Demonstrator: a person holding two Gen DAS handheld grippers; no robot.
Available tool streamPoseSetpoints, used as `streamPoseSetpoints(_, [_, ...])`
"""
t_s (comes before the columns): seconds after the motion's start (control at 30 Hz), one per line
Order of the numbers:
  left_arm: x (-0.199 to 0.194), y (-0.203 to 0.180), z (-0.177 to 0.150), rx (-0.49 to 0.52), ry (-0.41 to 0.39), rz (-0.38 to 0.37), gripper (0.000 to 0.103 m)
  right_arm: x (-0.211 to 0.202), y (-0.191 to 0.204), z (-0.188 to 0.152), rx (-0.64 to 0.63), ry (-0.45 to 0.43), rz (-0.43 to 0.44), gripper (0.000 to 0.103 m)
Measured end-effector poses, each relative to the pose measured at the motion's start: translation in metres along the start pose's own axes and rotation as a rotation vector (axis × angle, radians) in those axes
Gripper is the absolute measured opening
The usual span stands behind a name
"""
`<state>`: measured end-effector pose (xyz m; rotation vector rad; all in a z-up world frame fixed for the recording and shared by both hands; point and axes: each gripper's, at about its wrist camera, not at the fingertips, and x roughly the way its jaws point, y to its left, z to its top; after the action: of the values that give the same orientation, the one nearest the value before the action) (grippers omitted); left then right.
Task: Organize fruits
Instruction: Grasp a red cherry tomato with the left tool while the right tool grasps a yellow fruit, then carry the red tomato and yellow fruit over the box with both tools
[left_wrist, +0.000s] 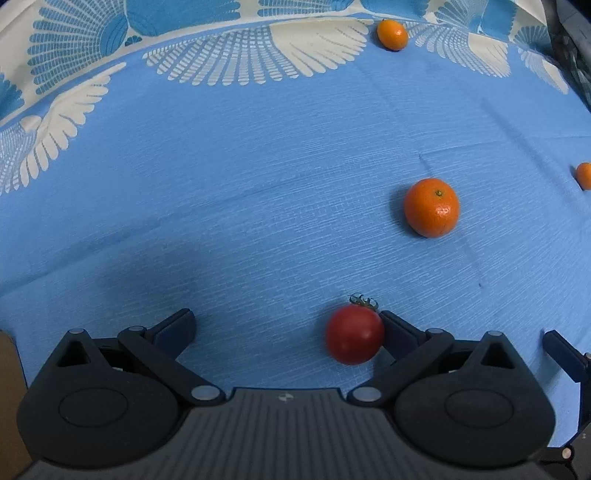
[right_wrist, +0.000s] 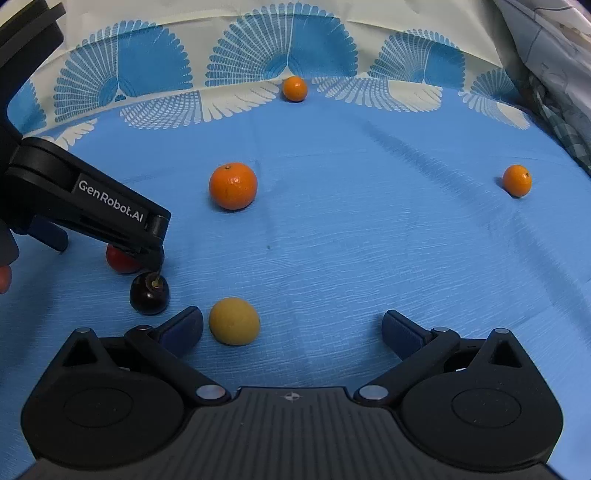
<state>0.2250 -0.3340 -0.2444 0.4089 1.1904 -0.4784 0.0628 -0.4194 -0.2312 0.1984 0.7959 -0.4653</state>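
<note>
Both my grippers gape: the left gripper (left_wrist: 286, 325) has the red tomato (left_wrist: 354, 334) against one finger, so closing could roll it toward the mandarin (left_wrist: 431, 207) beyond; the right gripper (right_wrist: 291, 326) flanks a yellow fruit (right_wrist: 234, 321).

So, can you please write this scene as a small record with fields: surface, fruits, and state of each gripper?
surface: blue tablecloth with a fan pattern at the far edge
oranges: three; big orange, far orange, right orange
tomato: red tomato against the right finger of the left gripper
cherry: dark cherry beside the tomato
yellow fruit: yellow fruit near the left finger of the right gripper
left gripper: open
right gripper: open
</note>
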Motion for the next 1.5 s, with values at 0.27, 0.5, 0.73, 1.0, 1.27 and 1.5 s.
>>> streamPoseSetpoints(0.27, [0.001,0.002,0.002,-0.002,0.018,0.011,0.103,-0.004,-0.001,-0.002,0.005,-0.004,-0.004,0.102])
streamPoseSetpoints(0.5, [0.000,0.000,0.005,-0.024,0.042,0.022,0.103,-0.003,0.000,-0.002,0.002,-0.003,-0.010,0.102])
streamPoseSetpoints(0.73, [-0.011,-0.004,0.004,-0.020,0.043,0.044,0.083,-0.012,0.004,-0.003,-0.019,-0.026,0.010,0.072])
streamPoseSetpoints(1.0, [-0.044,-0.004,-0.004,0.023,-0.056,0.045,0.031,-0.028,0.000,0.001,0.027,-0.005,0.034,0.028])
streamPoseSetpoints(1.27, [-0.093,0.007,-0.023,0.014,-0.097,0.035,0.031,-0.077,0.003,0.003,0.038,-0.065,0.052,0.028])
streamPoseSetpoints(1.5, [-0.189,0.038,-0.067,-0.024,-0.206,-0.009,0.031,-0.168,0.031,0.002,-0.020,-0.173,0.136,0.028])
